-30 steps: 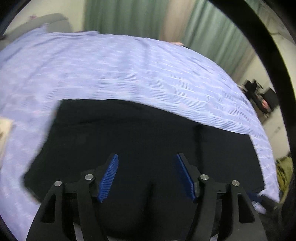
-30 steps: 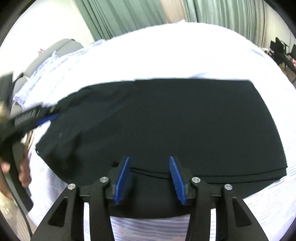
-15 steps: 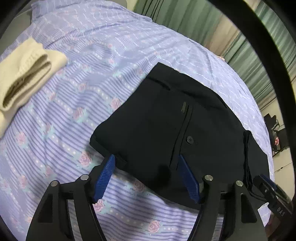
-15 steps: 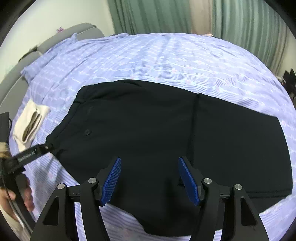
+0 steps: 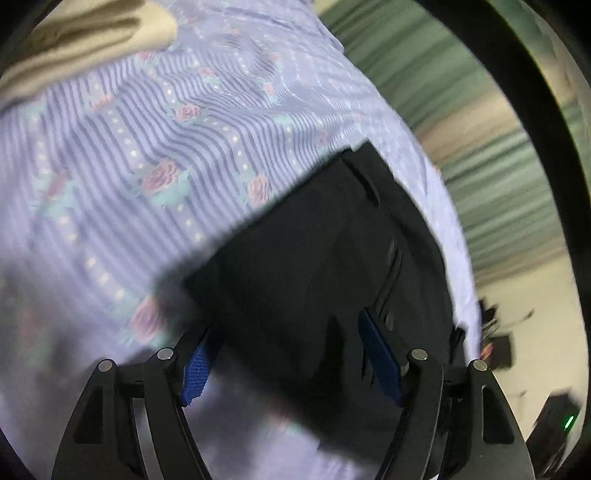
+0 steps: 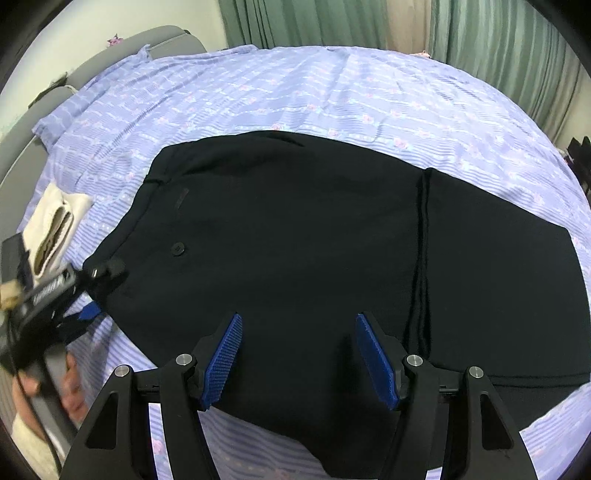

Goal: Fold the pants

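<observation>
Black pants (image 6: pixel 295 240) lie flat on the bed, doubled over, with the waistband and button at the left and a fold line at the right. My right gripper (image 6: pixel 298 319) hovers over their near edge, open, with only cloth below the blue pads. My left gripper (image 6: pixel 99 291) sits at the waistband's near corner, held by a hand (image 6: pixel 70 384). In the left wrist view the left gripper (image 5: pixel 286 332) is open, and the corner of the pants (image 5: pixel 314 258) lies between its spread pads, which do not press on it.
A folded cream garment (image 6: pixel 55 229) lies on the lilac flowered sheet (image 6: pixel 295 81) left of the pants, and shows at top left as the cream garment (image 5: pixel 81 33). A grey headboard (image 6: pixel 110 55) and green curtains (image 6: pixel 332 22) stand behind the bed.
The left gripper rolled, sank and came in close to the waistband corner, which now lies between its pads. The right gripper's jaws widened and it shifted along the near edge.
</observation>
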### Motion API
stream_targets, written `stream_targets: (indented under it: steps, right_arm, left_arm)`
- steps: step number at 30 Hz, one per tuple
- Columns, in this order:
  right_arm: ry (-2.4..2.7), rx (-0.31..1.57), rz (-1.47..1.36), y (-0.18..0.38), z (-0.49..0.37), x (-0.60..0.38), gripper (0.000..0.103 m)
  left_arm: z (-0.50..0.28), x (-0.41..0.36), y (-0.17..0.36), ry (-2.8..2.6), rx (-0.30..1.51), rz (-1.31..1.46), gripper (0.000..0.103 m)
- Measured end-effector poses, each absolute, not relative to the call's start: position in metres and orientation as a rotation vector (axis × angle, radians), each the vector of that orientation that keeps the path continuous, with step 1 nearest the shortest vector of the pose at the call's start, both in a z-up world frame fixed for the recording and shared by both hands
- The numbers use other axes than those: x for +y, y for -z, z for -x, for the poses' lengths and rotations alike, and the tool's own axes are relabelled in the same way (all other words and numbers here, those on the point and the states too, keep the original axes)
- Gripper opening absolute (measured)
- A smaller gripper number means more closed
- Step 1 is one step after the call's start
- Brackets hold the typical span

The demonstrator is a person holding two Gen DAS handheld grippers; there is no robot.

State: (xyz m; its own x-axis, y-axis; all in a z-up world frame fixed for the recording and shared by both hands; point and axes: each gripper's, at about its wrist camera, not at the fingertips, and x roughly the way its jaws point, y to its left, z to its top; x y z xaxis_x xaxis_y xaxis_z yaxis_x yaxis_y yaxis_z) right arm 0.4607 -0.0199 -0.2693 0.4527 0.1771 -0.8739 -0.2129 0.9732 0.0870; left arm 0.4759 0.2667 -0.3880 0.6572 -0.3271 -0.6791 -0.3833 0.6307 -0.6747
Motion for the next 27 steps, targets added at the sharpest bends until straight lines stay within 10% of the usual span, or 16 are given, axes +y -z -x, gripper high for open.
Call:
stream_targets:
  steps: [9,13,20,23,27]
  right_arm:
    - [-0.256,1.064,0.040,0.271,-0.469,-0.005,0.065]
    - [-0.260,1.061,0.016,0.266,-0.465,-0.009,0.065]
    - [-0.249,1.025,-0.028,0.245,-0.453,-0.030,0.065]
    - [-0.225,1.007,-0.024,0.236,-0.450,-0.039,0.064]
    - [-0.202,0.973,-0.021,0.221,-0.443,-0.056,0.064]
  left_arm:
    - [-0.503,0.265,0.394,-0.063,0.851,1.025,0.072]
    - [-0.488,0.258,0.377,-0.054,0.839,1.079,0.044]
    - [-0.497,0.229,0.346,-0.024,0.816,0.885,0.045]
    - [-0.508,0.240,0.364,-0.101,0.896,0.954,0.024]
    - [-0.499,0.223,0.313,-0.076,0.834,0.833,0.021]
